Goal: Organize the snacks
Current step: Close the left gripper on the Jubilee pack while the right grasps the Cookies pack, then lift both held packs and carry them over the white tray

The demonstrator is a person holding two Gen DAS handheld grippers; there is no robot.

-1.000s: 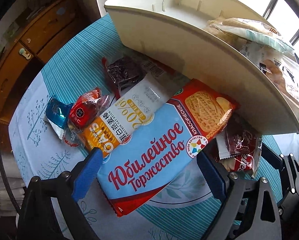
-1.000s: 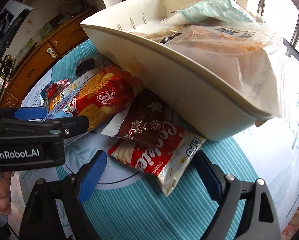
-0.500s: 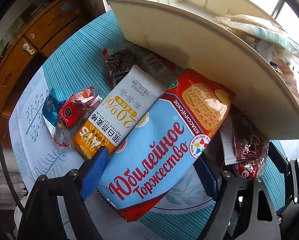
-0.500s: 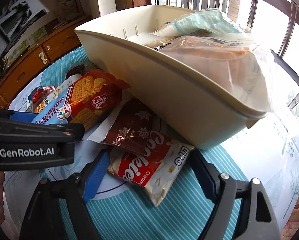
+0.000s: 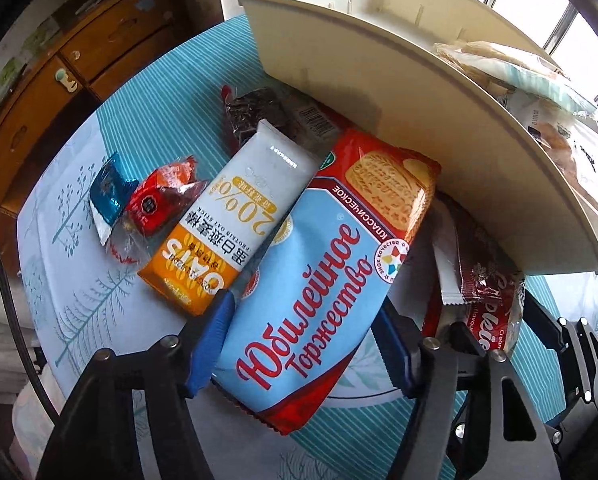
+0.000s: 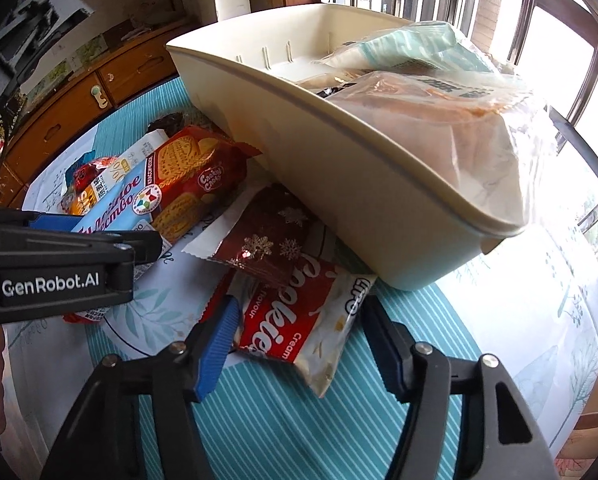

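1 bin (image 6: 363, 208), 2 grippers (jaws closing), 1 biscuit pack (image 5: 319, 280).

Round table (image 5: 155, 92) under my cameras, covered by a teal-striped cloth with pale leaf-printed panels. Lying directly on it: a cream bin (image 6: 363, 184) at the far side; a blue-and-red biscuit pack (image 5: 319, 276); an orange-and-white oat bar (image 5: 227, 224) alongside it; small red (image 5: 155, 204) and blue (image 5: 109, 192) wrapped sweets; a dark packet (image 5: 255, 112) by the bin; a red cookie pack (image 6: 299, 320) with a brown snowflake wrapper (image 6: 267, 240) overlapping it
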